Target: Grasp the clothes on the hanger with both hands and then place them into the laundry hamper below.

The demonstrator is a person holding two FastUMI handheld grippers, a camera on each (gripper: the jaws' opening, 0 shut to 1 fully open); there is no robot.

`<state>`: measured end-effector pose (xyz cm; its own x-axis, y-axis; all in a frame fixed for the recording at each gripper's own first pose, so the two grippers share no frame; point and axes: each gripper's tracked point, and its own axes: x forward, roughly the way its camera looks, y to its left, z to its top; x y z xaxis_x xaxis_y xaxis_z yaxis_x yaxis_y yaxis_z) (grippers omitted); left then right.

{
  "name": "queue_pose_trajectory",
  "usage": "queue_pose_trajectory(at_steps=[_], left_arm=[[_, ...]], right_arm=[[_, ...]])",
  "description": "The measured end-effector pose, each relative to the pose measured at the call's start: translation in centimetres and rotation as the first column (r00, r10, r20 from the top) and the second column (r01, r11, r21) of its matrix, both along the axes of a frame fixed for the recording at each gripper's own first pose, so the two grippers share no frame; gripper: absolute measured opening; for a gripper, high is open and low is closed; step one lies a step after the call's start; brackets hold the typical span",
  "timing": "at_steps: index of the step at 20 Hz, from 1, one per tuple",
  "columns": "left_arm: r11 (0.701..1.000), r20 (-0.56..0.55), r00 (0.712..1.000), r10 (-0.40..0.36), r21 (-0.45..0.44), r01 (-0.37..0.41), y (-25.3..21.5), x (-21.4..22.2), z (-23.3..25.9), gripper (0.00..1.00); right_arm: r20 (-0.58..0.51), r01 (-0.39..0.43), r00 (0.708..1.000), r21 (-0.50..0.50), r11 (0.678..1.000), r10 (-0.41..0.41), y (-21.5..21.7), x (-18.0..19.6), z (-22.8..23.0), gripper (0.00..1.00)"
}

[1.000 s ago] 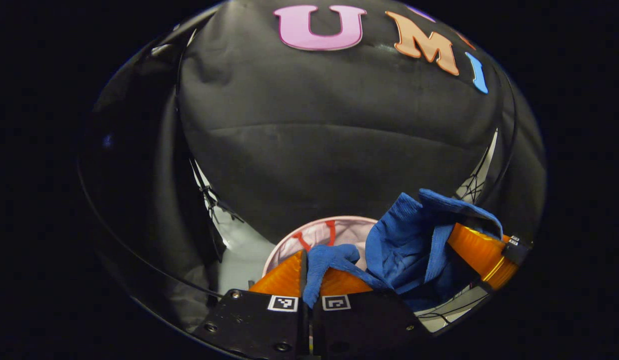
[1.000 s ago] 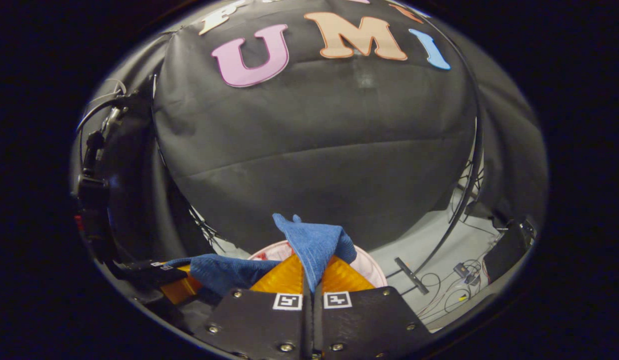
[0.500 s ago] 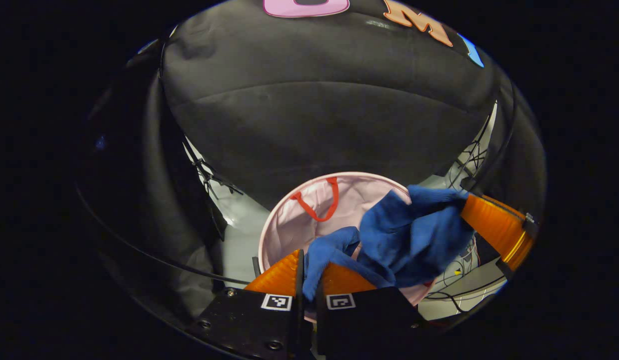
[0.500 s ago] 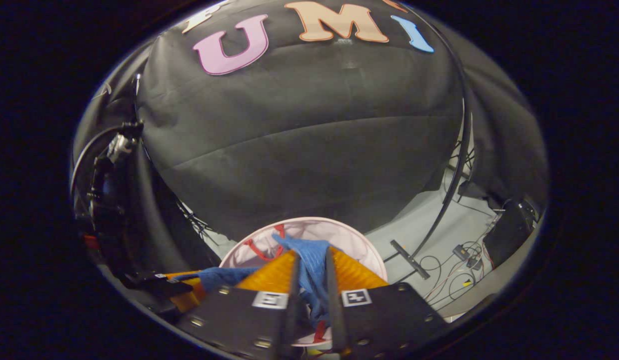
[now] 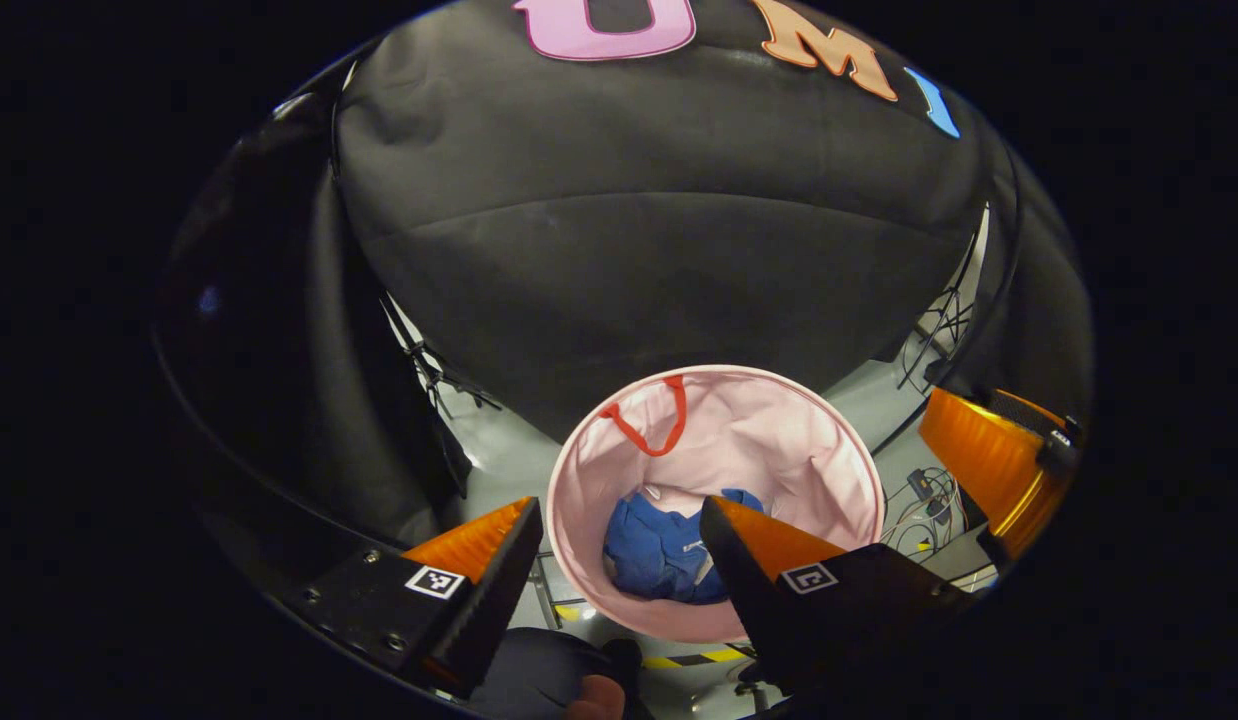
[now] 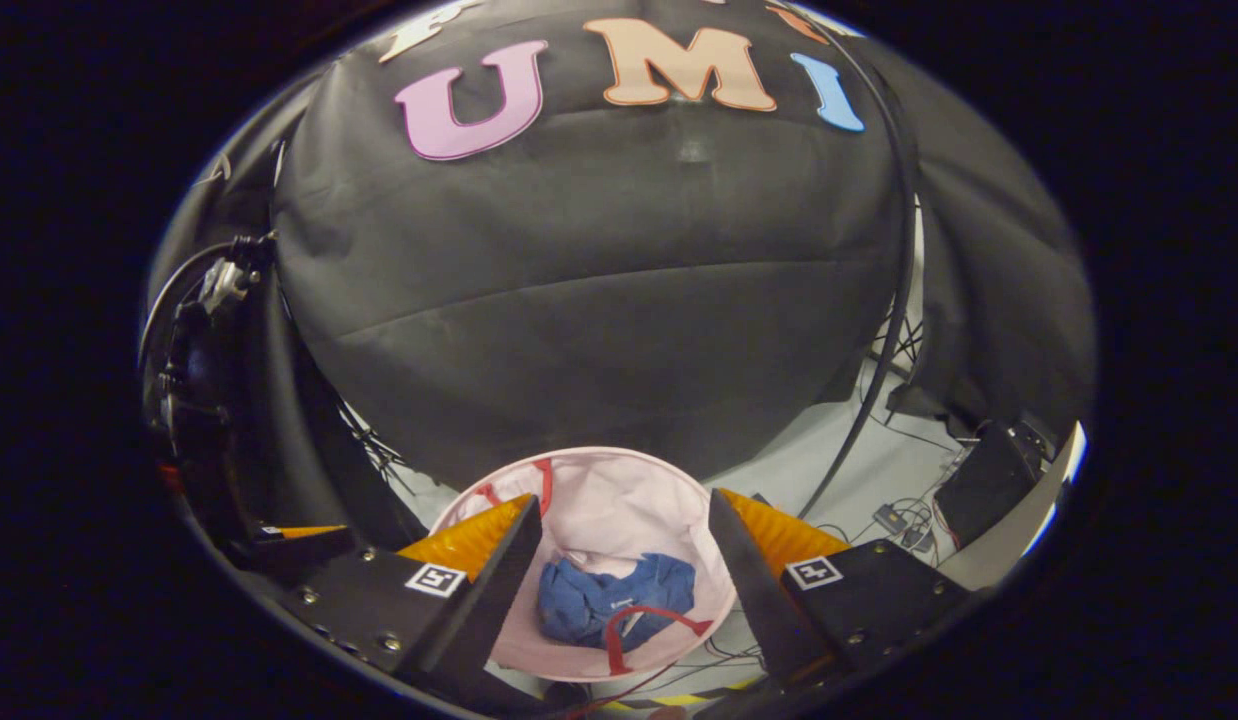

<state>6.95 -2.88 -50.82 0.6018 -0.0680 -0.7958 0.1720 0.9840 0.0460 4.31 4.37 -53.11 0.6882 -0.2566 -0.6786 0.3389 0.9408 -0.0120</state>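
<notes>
Lying crumpled in the pink laundry hamper (image 5: 829, 470), the blue clothes (image 5: 659, 555) are now free.
Both the left gripper (image 5: 619, 525) and right gripper (image 6: 624, 515), clenched on the cloth a second ago, have released and hover spread above the hamper.

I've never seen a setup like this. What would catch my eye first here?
The round pink laundry hamper on the floor, with a crumpled blue garment at its bottom. Above it hang the left gripper and right gripper, each with its fingers spread wide and nothing between them.
</notes>
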Motion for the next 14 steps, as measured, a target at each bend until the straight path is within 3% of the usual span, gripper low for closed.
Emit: queue_pose_trajectory(at_steps=[6, 8, 14], left_arm=[[1.000, 0.105, 0.994, 0.007, -0.010, -0.006, 0.9, 1.1, 5.0, 0.99], [1.000, 0.152, 0.988, 0.019, -0.019, -0.017, 1.5, 1.6, 7.1, 0.99], [0.996, 0.305, 0.951, 0.042, -0.093, -0.015, 1.7, 2.1, 15.5, 0.99]], right_arm=[[0.007, -0.025, 1.000, -0.010, 1.000, 0.025, 1.3, -0.2, 2.3, 0.96], [0.024, -0.032, 0.999, -0.015, 0.999, 0.033, 1.5, 0.0, 3.9, 1.00], [0.096, -0.042, 0.994, -0.046, 0.998, 0.047, 1.8, 0.0, 11.0, 1.00]])
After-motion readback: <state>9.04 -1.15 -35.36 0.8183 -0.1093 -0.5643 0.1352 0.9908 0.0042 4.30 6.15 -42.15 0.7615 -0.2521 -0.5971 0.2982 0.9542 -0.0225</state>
